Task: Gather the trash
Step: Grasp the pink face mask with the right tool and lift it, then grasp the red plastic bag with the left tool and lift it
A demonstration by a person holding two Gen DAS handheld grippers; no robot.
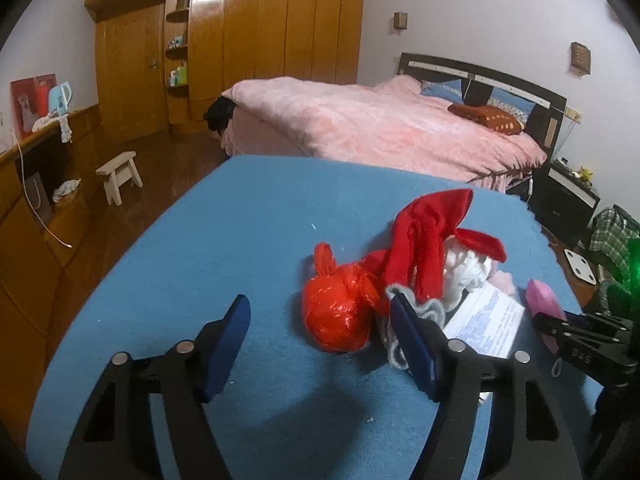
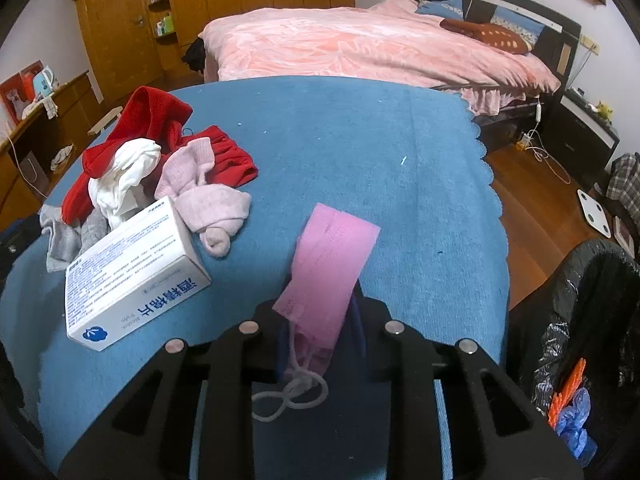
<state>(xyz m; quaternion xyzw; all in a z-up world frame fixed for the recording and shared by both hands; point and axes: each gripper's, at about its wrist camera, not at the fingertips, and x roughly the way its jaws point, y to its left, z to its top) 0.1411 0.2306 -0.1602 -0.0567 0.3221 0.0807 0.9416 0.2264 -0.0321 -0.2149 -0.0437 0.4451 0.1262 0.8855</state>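
Both views are fisheye, each looking forward and downward along its own gripper's fingers, low and close over the blue cloth (image 1: 248, 216). The left view faces the bed (image 1: 380, 120) and wardrobe (image 1: 240, 40) across the room, with the sock pile (image 1: 432, 248) right of centre. The right view sits further right, so that pile (image 2: 160, 160) falls at its left, with a bin (image 2: 592, 320) at lower right. Both share the cloth, box (image 2: 136, 276), bed and wardrobe.
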